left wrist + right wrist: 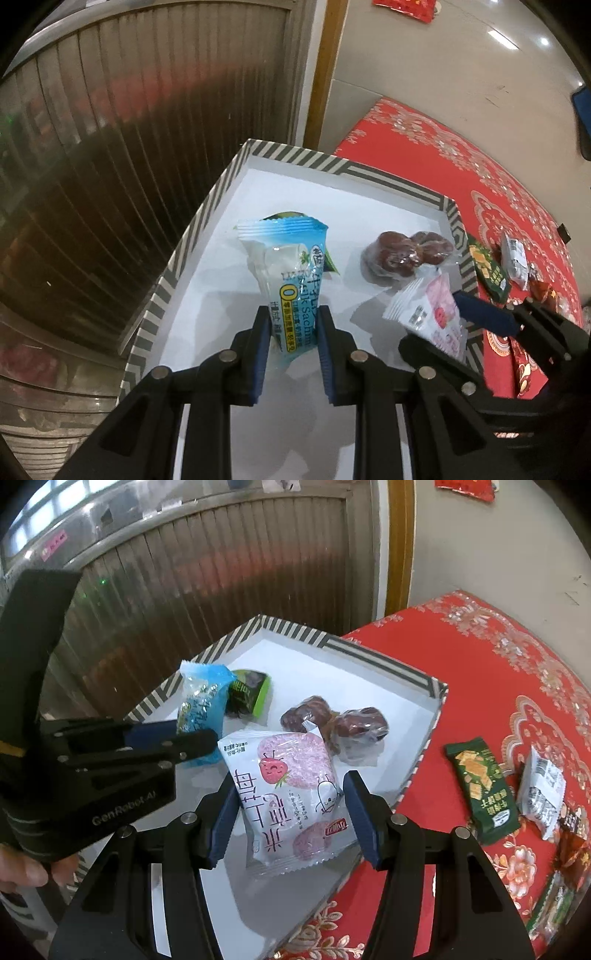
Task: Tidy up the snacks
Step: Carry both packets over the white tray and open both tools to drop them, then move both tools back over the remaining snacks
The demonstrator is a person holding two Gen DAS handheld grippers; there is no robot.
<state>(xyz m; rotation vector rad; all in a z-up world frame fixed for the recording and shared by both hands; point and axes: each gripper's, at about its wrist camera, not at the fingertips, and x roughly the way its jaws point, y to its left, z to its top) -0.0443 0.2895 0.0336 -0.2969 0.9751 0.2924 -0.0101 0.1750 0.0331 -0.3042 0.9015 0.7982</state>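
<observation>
My left gripper (290,328) is clamped on the lower end of the blue milk-candy packet (286,266), holding it upright above the white floor of the striped box (177,258). From the right wrist view I see the same packet (201,710) pinched between the left gripper's (184,738) blue pads, just in front of a small green-wrapped snack (249,694) lying in the box's far left part.

My right gripper (290,812) has its fingers spread wide, one on each side of the pink strawberry rice-cake packet (291,797). I cannot tell whether the pads touch its edges; the packet appears to lie tilted on the box floor near the front rim. In the left view that packet (430,314) sits beside the right gripper's (480,321) blue fingertip at the box's right wall.

Just beyond the pink packet lie the bagged red dates (336,723), in clear wrap near the box's right side; the left view shows them (404,254) to the right of the blue packet, apart from it.

Outside the box, on the red patterned cloth (480,686) covering the desk, wait a dark green cracker packet (484,790) and a white packet (543,794) next to it, with more wrappers at the right edge.
</observation>
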